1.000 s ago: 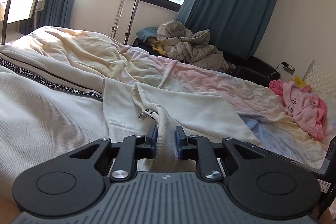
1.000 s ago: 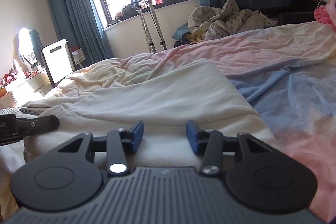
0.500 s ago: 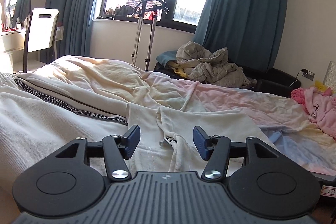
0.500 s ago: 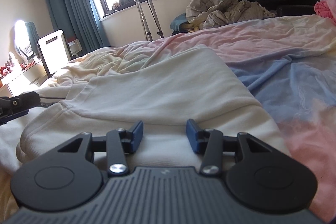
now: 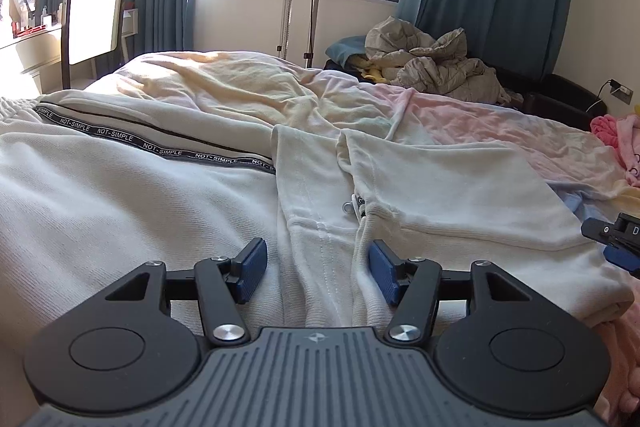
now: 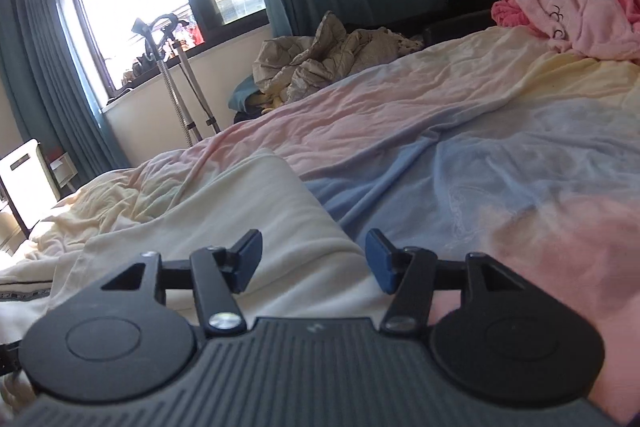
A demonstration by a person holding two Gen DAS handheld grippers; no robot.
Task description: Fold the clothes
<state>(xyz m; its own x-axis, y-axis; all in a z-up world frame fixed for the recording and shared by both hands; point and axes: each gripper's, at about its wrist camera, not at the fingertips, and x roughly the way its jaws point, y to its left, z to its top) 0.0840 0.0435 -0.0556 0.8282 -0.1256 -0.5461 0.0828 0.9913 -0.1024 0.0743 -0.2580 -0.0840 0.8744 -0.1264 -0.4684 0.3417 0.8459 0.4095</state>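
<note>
Garment: cream hooded sweatshirt (image 5: 460, 195) lies spread flat on the bed (image 5: 460, 115), over the pastel blanket, at the near edge. Second cream garment with black "NOT-SIMPLE" tape (image 5: 132, 143) lies just beside it toward the bed's left side, touching.

Left gripper (image 5: 318, 269): jaws apart, nothing clamped. It sits low over the sweatshirt's ribbed hem; a raised fold of cloth runs between the blue pads (image 5: 252, 269) without being pinched. Metal eyelet and cord end (image 5: 352, 207) lie just ahead.

Right gripper (image 6: 314, 261): jaws apart, empty, low over the sweatshirt's right edge where cream cloth meets blue blanket. Its tip shows at the right border of the left view.

Pink garment (image 6: 580, 15) heaped at the bed's far right corner, well apart.
</note>
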